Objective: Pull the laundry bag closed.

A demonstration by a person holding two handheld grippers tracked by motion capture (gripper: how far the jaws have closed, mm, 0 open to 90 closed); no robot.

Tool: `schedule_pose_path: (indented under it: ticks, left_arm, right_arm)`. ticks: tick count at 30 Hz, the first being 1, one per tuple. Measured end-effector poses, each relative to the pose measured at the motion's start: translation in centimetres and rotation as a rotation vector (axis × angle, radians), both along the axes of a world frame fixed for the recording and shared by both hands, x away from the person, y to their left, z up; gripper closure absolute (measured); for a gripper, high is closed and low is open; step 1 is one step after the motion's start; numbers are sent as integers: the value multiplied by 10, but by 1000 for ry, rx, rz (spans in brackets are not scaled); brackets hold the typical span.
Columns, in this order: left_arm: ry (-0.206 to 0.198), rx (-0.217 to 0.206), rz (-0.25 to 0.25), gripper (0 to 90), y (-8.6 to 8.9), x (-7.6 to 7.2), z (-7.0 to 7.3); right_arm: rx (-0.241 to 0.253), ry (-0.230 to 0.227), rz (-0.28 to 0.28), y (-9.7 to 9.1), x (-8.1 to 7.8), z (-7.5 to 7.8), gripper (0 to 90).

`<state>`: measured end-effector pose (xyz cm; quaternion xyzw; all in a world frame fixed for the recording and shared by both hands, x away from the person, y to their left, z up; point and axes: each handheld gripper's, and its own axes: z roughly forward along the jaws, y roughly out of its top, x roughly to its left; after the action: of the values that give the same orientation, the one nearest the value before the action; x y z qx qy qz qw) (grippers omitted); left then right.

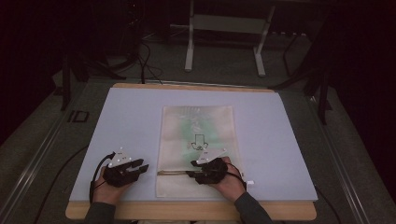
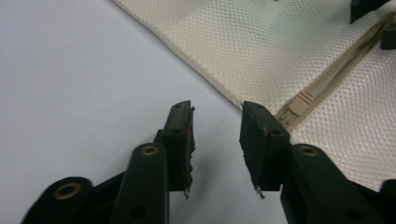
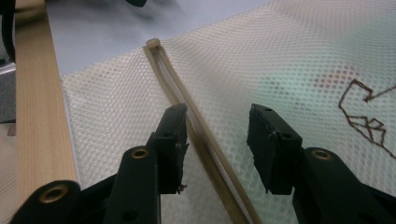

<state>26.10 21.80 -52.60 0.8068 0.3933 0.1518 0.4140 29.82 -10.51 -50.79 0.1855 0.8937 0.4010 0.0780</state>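
- Cream mesh bag [image 1: 198, 149] is lying flat at the middle of the pale blue mat [image 1: 121, 116], its long side running near to far, its near end close to the mat's near edge.
- A zipper [image 1: 175, 173] is running left to right across the bag's near end; in the left gripper view the slider [image 2: 299, 105] is sitting at the bag's left edge.
- A dark line drawing [image 1: 200, 141] is showing on the bag, above the right hand.
- Left gripper [image 1: 141, 166] is resting on the mat just left of the bag, pointing right toward the zipper end. Its jaws are standing partly apart, nothing between them; the right-hand jaw tip in its own view is sitting just beside the bag's edge and the slider.
- Right gripper [image 1: 191, 173] is lying over the bag's near end, pointing left. Its jaws are partly apart, straddling the zipper track [image 3: 205, 135]; the pads are not pressing on it.
- Both hands are coming in from the near edge, over the wooden table rim [image 1: 187, 211].
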Motion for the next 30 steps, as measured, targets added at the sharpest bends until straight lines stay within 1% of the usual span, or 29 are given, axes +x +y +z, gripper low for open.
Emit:
schedule_pose_path:
  ticks: [1, 2, 3, 6, 7, 8, 9, 11, 14, 15, 16, 17, 20, 21, 22, 26, 30]
  left_arm:
    - [-4, 8, -5, 710, -1, 0, 0]
    - [-5, 14, -8, 710, -1, -1, 0]
    - [-3, 12, -23, 764, -2, -1, 1]
    - [-6, 14, -37, 839, -3, -2, 1]
    - [-5, 11, -50, 862, -4, -2, 2]
    - [-5, 11, -50, 880, -4, -2, 2]
    - [-3, 12, -60, 880, -5, -3, 2]
    - [0, 12, -88, 887, -7, -4, 3]
    - [0, 15, -96, 887, -8, -5, 3]
    - [1, 12, -101, 887, -9, -5, 3]
    - [1, 12, -101, 887, -9, -5, 3]
    - [1, 11, -103, 887, -9, -6, 3]
    - [0, 14, -105, 887, -8, -7, 3]
    - [0, 8, -104, 887, -8, -9, 4]
    - [-1, 6, -104, 887, -7, -9, 4]
    - [0, 7, -107, 886, -7, -9, 4]
    - [0, 9, -111, 885, -8, -9, 4]
  right_arm:
    - [-3, 2, 11, 3, 2, 0, 585]
    - [-3, 2, 11, 3, 2, 0, 585]
    - [-3, 6, 19, 6, 3, -1, 607]
    - [-8, 4, 31, 9, 4, -1, 626]
    - [-22, 5, 37, 12, 5, -1, 638]
    - [-22, 5, 37, 12, 5, -1, 638]
    - [-23, 8, 39, 14, 5, -1, 643]
    - [-28, 0, 64, 19, 7, -1, 652]
    - [-27, -1, 77, 22, 7, 0, 654]
    - [-31, -3, 94, 25, 7, 1, 654]
    - [-31, -3, 94, 25, 7, 1, 654]
    - [-33, -9, 114, 29, 7, 2, 654]
    - [-33, -10, 123, 31, 8, 3, 654]
    - [-29, -11, 131, 32, 8, 4, 658]
    - [-24, -9, 153, 36, 9, 5, 687]
    - [-4, -13, 191, 42, 11, 6, 751]
    - [-15, -11, 211, 52, 11, 6, 756]
